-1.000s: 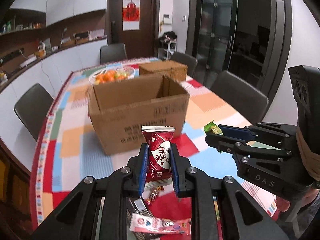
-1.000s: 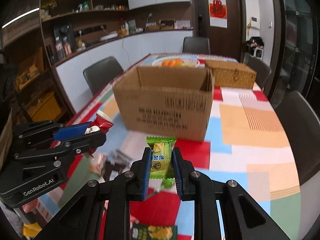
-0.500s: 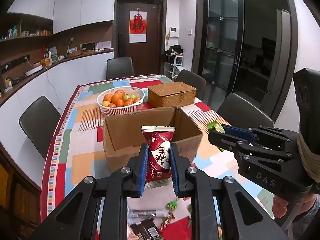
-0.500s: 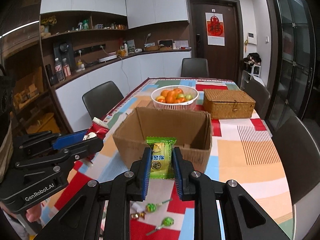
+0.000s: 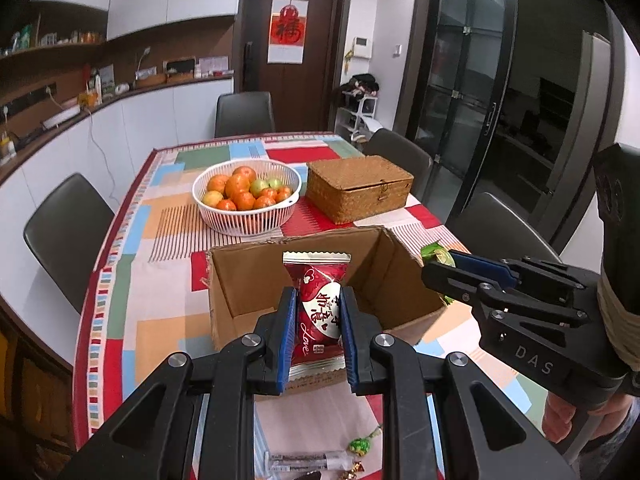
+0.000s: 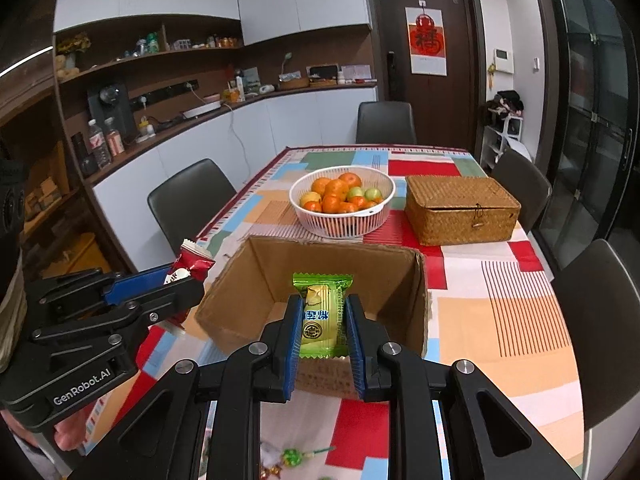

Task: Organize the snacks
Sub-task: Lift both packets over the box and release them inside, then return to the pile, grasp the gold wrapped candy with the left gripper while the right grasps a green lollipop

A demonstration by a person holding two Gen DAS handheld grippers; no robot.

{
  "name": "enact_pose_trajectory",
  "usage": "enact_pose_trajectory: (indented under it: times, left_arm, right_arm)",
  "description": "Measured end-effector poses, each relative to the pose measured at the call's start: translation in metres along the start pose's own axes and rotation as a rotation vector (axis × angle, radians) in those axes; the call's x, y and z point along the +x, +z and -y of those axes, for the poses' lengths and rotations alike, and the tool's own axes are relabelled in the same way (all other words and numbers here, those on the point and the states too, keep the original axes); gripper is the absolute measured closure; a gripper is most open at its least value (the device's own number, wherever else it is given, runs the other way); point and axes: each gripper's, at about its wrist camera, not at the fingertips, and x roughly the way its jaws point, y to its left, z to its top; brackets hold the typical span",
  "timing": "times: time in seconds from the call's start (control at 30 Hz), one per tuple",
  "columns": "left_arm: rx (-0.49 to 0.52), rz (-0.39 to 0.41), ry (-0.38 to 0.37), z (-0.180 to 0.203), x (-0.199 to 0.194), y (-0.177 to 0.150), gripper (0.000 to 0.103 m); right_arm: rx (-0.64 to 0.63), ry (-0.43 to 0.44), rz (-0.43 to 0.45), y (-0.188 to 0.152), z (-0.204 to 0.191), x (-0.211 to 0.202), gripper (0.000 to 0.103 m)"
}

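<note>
My left gripper (image 5: 318,316) is shut on a red snack packet (image 5: 319,308) with white writing, held upright above the near edge of an open cardboard box (image 5: 248,280). My right gripper (image 6: 323,322) is shut on a green snack packet (image 6: 322,314), held upright over the near wall of the same box (image 6: 256,280). In the left wrist view the right gripper (image 5: 444,268) is at the right with the green packet (image 5: 436,254) at the box's right rim. In the right wrist view the left gripper (image 6: 176,284) holds the red packet (image 6: 188,266) left of the box.
A white basket of oranges (image 5: 246,196) and a lidded wicker box (image 5: 358,186) stand behind the cardboard box on the patchwork tablecloth (image 5: 160,320). Loose candies and wrappers (image 5: 320,458) lie on the table below my grippers. Dark chairs (image 5: 66,232) surround the table.
Both grippers have risen and moved forward with their packets. The view went from the box's front wall to looking down into its open top.
</note>
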Motion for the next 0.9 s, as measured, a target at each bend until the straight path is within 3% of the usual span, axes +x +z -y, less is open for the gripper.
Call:
enact_pose_trajectory:
  times: [0.23, 0.27, 0.33, 0.4, 0.43, 0.47, 0.67, 0.9]
  left_arm:
    - [-0.048, -0.048, -0.002, -0.015, 0.032, 0.014, 0.079]
    - [-0.048, -0.045, 0.015, -0.017, 0.036, 0.017, 0.076]
    - [-0.040, -0.041, 0.055, -0.018, 0.039, 0.018, 0.053]
    - [-0.030, -0.021, 0.087, -0.017, 0.035, 0.015, 0.052]
    - [-0.021, -0.018, 0.092, -0.017, 0.033, 0.013, 0.052]
    - [-0.007, -0.009, 0.103, -0.015, 0.028, 0.009, 0.052]
    - [0.026, 0.028, 0.146, -0.003, -0.001, -0.016, 0.051]
    - [0.065, 0.034, 0.133, 0.015, -0.032, -0.054, 0.051]
  right_arm:
    - [0.043, -0.011, -0.047, 0.013, 0.011, 0.035, 0.080]
    - [0.048, -0.012, -0.051, 0.014, 0.013, 0.039, 0.080]
    - [0.050, -0.022, -0.047, 0.017, 0.015, 0.045, 0.080]
    - [0.047, -0.059, -0.035, 0.018, 0.016, 0.047, 0.069]
    - [0.052, -0.084, -0.026, 0.016, 0.018, 0.046, 0.057]
    - [0.053, -0.093, -0.015, 0.014, 0.019, 0.043, 0.056]
    - [0.012, -0.102, 0.003, -0.008, 0.009, 0.021, 0.056]
    - [0.006, -0.098, 0.030, -0.044, -0.002, -0.017, 0.056]
